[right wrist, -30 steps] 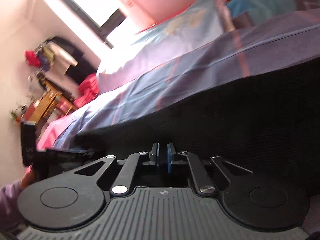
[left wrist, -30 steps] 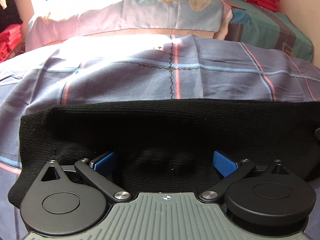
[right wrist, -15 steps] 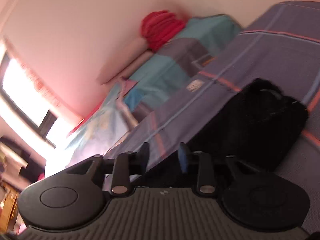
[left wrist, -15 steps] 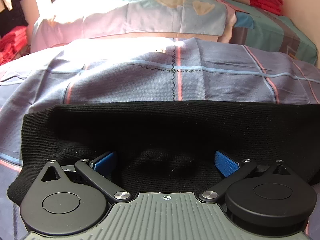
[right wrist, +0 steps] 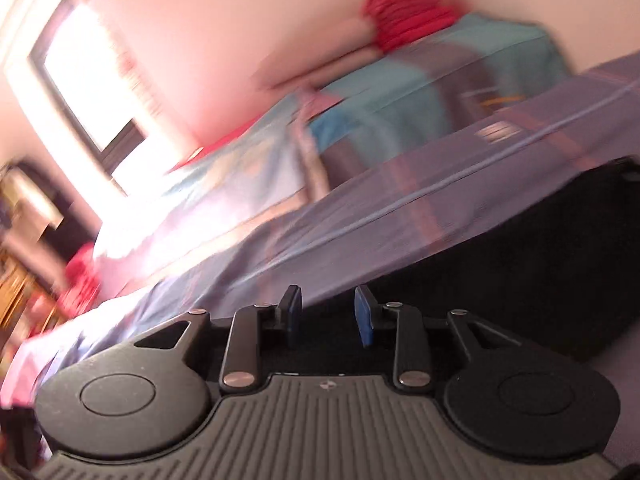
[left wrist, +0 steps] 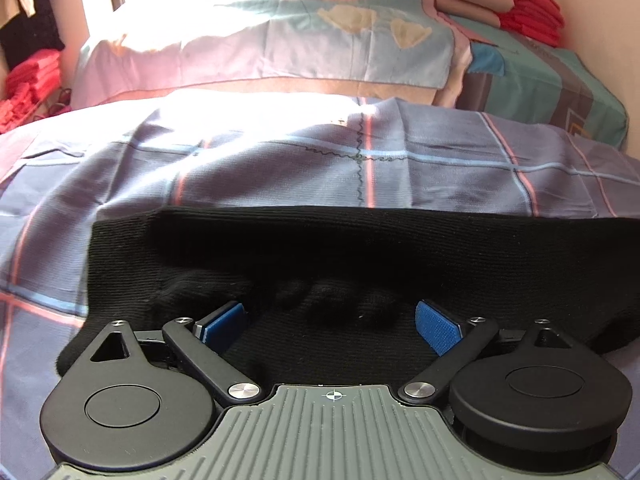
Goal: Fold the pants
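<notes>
Left view only — my left tongs (left wrist: 330,320) apart over folded black pants (left wrist: 360,248); right view blurred, my right tongs (right wrist: 328,316) apart — on the bed (left wrist: 280,160).

Your right gripper (right wrist: 327,314) was tilted, jaws parted with a clear gap between the blue pads (right wrist: 365,320), nothing between them. The shot was pretty blurry. The black pants (right wrist: 520,264) lay on the checked bedsheet (right wrist: 380,208) toward the bed's right edge, just past the fingertips. A red stack (right wrist: 404,16) sat on the folded bedding by the wall.
</notes>
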Motion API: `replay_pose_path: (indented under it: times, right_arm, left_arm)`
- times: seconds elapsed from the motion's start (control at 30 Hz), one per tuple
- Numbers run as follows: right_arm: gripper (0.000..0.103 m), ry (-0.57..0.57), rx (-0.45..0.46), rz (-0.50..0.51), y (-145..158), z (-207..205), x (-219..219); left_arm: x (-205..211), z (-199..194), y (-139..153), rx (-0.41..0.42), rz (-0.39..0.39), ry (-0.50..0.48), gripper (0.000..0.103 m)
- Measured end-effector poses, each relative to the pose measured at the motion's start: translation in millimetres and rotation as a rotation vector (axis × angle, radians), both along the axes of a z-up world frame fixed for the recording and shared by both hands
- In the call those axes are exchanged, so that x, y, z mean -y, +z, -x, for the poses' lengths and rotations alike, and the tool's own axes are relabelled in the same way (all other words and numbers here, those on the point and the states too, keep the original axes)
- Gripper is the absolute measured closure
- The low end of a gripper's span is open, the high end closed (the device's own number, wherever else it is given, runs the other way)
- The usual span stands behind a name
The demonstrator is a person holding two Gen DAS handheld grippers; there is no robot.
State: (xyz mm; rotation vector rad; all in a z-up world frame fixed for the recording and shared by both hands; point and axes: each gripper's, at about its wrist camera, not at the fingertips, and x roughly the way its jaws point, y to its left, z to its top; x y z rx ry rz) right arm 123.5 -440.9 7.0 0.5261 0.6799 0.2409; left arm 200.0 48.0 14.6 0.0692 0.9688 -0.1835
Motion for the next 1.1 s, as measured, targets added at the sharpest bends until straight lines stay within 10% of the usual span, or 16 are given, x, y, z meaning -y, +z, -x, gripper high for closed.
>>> replay_pose_path:
  times: [0.3, 0.4, 0.53, 0.6, 0.73, 0.87, 1.1]
  right_arm:
    - [0.058, 0.571, -0.111, -0.063, -28.3, -81.5, -225.2]
    - [0.085, 0.316, -0.099, -0.099, -29.6, -112.8, -210.1]
    - [0.052, 0.397, -0.057, -0.152, -16.8, -112.2, -222.1]
    - [0.052, 0.500, -0.092, -0.106, -23.8, -101.0, -242.3]
    - [0.095, 0.203, -0.135, -0.107, -28.4, -111.0, -194.9]
    - [0.041, 0.089, -0.056, -0.072, -7.3, -81.1, -153.0]
    - [0.046, 0.030, -0.108, -0.176, -34.4, -12.8, -84.7]
  left_arm:
    - [-49.8, 3.3, -19.2, -0.045, -0.099, 0.077, 0.000]
    - [-48.4, 6.6, -18.3, -0.037, -0.123, 0.048, 0.000]
    - [-47.4, 3.1, -19.8, -0.046, -0.133, 0.044, 0.000]
    - [-45.6, 1.1, -20.9, -0.050, -0.137, 0.041, 0.000]
    - [-40.7, -4.4, -22.3, -0.076, -0.169, 0.042, 0.000]
    - [-35.7, -11.2, -21.9, -0.104, -0.198, 0.052, 0.000]
    - [-25.6, -21.2, -20.2, -0.140, -0.243, 0.077, 0.000]
